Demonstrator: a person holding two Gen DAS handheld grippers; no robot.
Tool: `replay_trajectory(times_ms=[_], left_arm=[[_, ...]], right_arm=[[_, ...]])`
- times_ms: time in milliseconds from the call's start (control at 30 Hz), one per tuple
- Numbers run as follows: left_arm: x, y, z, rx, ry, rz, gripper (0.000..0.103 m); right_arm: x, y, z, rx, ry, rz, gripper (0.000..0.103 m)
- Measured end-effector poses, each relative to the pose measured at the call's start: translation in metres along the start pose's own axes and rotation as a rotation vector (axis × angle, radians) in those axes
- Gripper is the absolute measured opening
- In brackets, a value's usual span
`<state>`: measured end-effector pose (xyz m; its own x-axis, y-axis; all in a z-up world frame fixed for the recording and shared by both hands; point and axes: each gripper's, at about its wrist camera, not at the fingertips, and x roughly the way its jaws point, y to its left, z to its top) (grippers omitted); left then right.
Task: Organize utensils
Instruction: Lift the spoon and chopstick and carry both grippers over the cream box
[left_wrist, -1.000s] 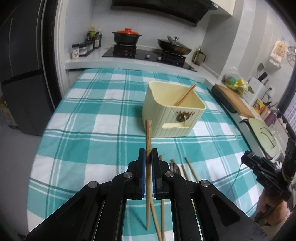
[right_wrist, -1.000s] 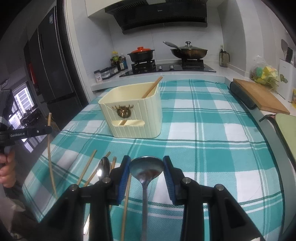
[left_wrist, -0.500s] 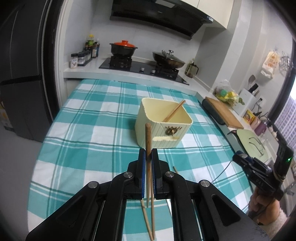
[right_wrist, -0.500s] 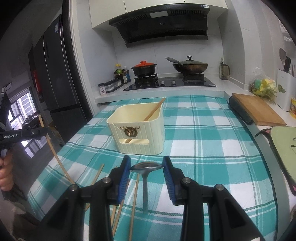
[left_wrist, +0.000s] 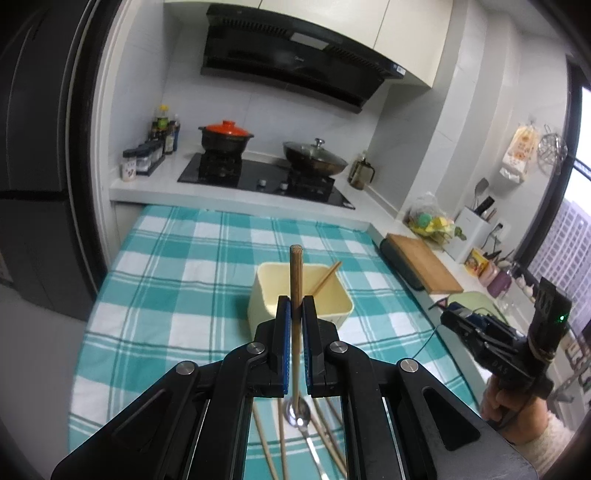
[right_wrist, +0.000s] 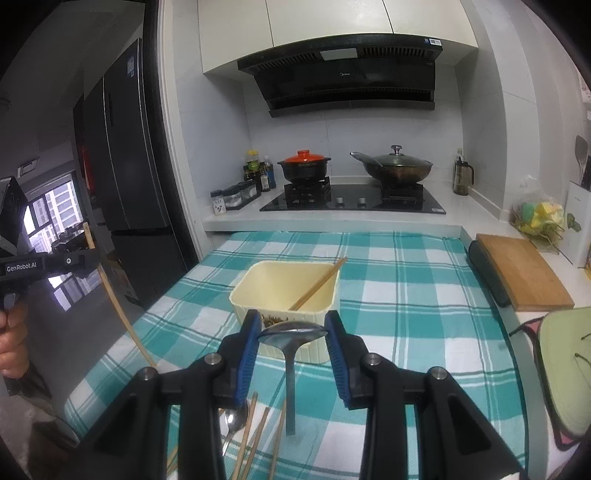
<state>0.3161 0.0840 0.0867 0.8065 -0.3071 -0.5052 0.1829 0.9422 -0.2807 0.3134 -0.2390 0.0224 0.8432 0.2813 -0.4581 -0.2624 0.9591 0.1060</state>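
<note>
A cream utensil box (left_wrist: 301, 297) (right_wrist: 286, 291) stands mid-table with one chopstick (right_wrist: 317, 284) leaning inside. My left gripper (left_wrist: 295, 314) is shut on a wooden chopstick (left_wrist: 295, 280), held upright above the table in front of the box. My right gripper (right_wrist: 291, 332) is shut on a metal spoon (right_wrist: 291, 336), its bowl pinched between the blue pads, handle hanging down, just before the box. Several chopsticks (right_wrist: 255, 432) and another spoon (left_wrist: 297, 411) (right_wrist: 234, 419) lie on the cloth below.
A teal plaid cloth (right_wrist: 406, 295) covers the table. Behind it is a stove with a red-lidded pot (right_wrist: 304, 168) and a wok (right_wrist: 391, 168). A cutting board (right_wrist: 517, 273) lies at right, a dark fridge (right_wrist: 125, 177) at left.
Both grippers have risen well above the table with their utensils. The chopstick and the spoon are lifted off the cloth; the box looks lower and farther.
</note>
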Motion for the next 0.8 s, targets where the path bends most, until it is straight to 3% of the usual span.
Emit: replay_trajectory(times_ms=[300, 400, 567, 800], left_arm=[[0.034, -0.024, 0.074, 0.043, -0.116, 0.017, 0.004], [0.061, -0.029, 0.085, 0.045, -0.114, 0.027, 0.004], [0.120, -0.024, 0.081, 0.047, -0.035, 0.057, 0.004], [0.209, 0.000, 0.050, -0.002, 0.154, 0.092, 0.004]], right_arm=[[0.021, 0.009, 0.085, -0.058, -0.078, 0.005, 0.036], [0.038, 0.009, 0.104, -0.057, -0.099, 0.005, 0.036], [0.084, 0.000, 0.113, -0.041, -0.093, 0.002, 0.036], [0.169, -0.029, 0.078, 0.053, 0.105, 0.018, 0.036]])
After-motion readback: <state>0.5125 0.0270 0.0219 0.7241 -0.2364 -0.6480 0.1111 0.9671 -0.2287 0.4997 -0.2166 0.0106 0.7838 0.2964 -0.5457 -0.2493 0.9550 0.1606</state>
